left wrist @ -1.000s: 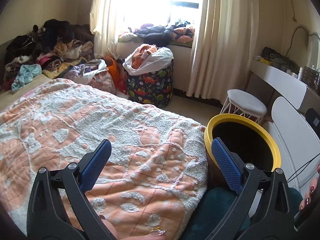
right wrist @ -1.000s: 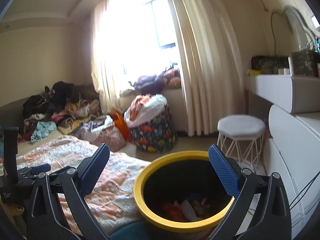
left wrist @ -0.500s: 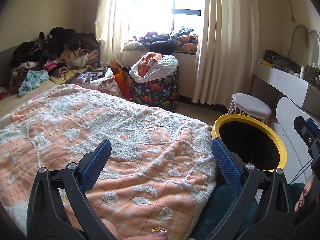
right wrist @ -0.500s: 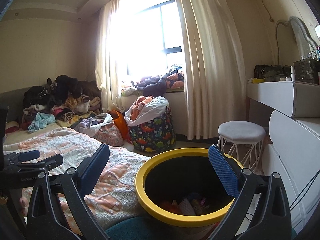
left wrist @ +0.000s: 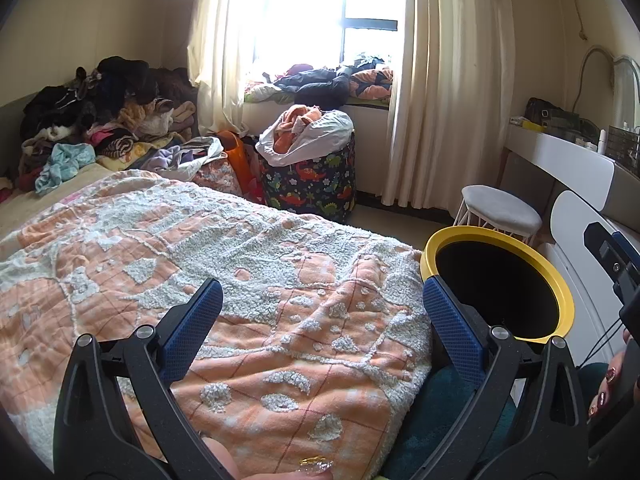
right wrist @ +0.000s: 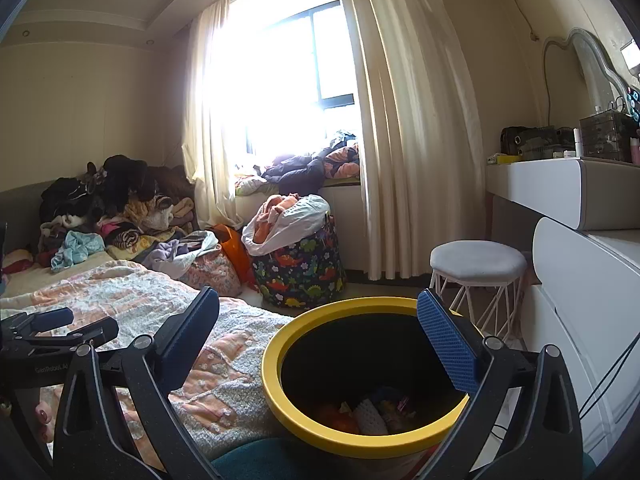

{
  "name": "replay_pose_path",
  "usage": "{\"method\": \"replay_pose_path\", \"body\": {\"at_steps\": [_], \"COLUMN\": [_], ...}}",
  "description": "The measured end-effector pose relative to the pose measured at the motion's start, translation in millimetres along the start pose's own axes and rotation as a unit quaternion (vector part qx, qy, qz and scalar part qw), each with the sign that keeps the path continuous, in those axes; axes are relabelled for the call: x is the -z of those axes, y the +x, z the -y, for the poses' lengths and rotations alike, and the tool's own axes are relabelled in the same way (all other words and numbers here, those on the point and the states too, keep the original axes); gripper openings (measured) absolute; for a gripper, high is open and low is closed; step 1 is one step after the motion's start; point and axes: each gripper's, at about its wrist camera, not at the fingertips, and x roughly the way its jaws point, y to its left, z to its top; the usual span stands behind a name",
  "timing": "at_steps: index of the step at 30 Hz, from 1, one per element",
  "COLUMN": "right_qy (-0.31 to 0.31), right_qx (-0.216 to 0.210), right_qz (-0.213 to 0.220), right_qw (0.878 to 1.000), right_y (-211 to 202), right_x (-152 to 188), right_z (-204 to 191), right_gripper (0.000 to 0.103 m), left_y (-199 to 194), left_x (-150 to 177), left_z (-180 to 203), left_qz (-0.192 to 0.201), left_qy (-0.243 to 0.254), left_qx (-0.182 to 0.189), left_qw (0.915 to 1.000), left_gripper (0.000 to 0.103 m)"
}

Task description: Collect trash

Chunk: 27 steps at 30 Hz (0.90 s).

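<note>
Looking from the left wrist, the left gripper (left wrist: 320, 322) is held low over the near end of the bed, above the orange and white blanket (left wrist: 248, 280), and its two blue fingers (left wrist: 192, 324) are spread wide with nothing between them. The yellow-rimmed trash bin (left wrist: 562, 288) stands just beside the right edge of the bed; the right finger overlaps its rim in the picture, and the inside looks only black from here. At the right edge a part of the right gripper and some fingertips with painted nails (left wrist: 600, 396) are seen. From the right wrist, the right gripper (right wrist: 318, 330) hovers above the bin (right wrist: 276, 376), tilted a little downward, and its fingers (right wrist: 448, 344) are also released wide and hold nothing. The bin opening lies between and below them, and at its bottom lies mixed trash (right wrist: 370, 418), orange, white and other colours. The left gripper (right wrist: 60, 328) shows at the left edge, over the blanket (right wrist: 224, 356).
</note>
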Motion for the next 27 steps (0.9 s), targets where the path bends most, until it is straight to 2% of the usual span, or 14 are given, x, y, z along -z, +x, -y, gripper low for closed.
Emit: {"method": "replay_pose_path", "body": {"at_steps": [27], "right_qy": [0.002], "right_qx": [0.002], "right_qz": [0.002], "right_qw": [1.0], "right_y": [-1.6], "right_x": [-1.1], "right_z": [0.5], "right_gripper": [0.096], "left_y": [-1.8], "left_x": [-0.9], "left_z": [-1.9], "left_qz": [0.004], "left_qy": [0.0], "left_qx": [0.0], "left_qw": [1.0], "left_gripper": [0.092]}}
